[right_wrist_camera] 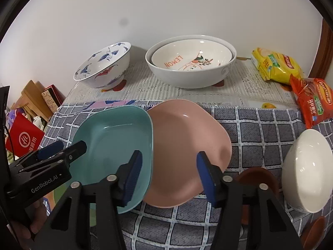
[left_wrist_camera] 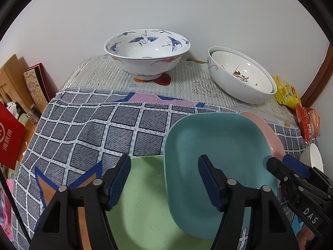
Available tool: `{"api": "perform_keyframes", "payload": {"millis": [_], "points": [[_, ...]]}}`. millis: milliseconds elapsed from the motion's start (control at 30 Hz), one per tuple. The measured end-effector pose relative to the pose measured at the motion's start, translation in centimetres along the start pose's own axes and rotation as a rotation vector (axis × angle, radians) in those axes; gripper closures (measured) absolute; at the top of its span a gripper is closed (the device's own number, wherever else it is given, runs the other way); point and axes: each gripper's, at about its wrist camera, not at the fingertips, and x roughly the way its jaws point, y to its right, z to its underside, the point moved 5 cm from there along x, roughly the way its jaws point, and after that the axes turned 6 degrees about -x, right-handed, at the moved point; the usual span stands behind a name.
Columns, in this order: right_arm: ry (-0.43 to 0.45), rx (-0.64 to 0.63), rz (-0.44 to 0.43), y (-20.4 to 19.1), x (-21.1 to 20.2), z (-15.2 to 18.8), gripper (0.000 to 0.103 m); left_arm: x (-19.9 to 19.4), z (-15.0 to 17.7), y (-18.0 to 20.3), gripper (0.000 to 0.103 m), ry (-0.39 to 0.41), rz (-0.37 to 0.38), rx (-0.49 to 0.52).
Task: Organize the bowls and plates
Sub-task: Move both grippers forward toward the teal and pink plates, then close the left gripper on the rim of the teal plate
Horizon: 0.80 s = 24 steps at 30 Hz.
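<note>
A teal plate lies partly over a pink plate and a light green plate on the checked cloth. My left gripper is open, hovering over the green and teal plates, holding nothing. My right gripper is open over the near edges of the teal plate and pink plate; it also shows in the left wrist view. A blue-crane bowl and two nested white bowls stand at the back. A plain white bowl sits at the right.
Yellow and orange snack packs lie at the back right. A brown dish sits near the white bowl. Red box, books and wooden boards crowd the floor left of the table. A wall stands close behind.
</note>
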Motion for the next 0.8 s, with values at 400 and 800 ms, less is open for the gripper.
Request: {"api": "perform_keyframes", "payload": {"millis": [400,800], "points": [[-0.017,-0.011,-0.015,-0.2,2.0,-0.1,0.058,1.3,0.0,0.5,0.052,-0.022,0.007,0.009],[-0.033,-0.028,-0.024,-0.8,2.9,0.0,0.070,1.5,0.2,0.9,0.069,-0.033,0.017,0.017]]}}
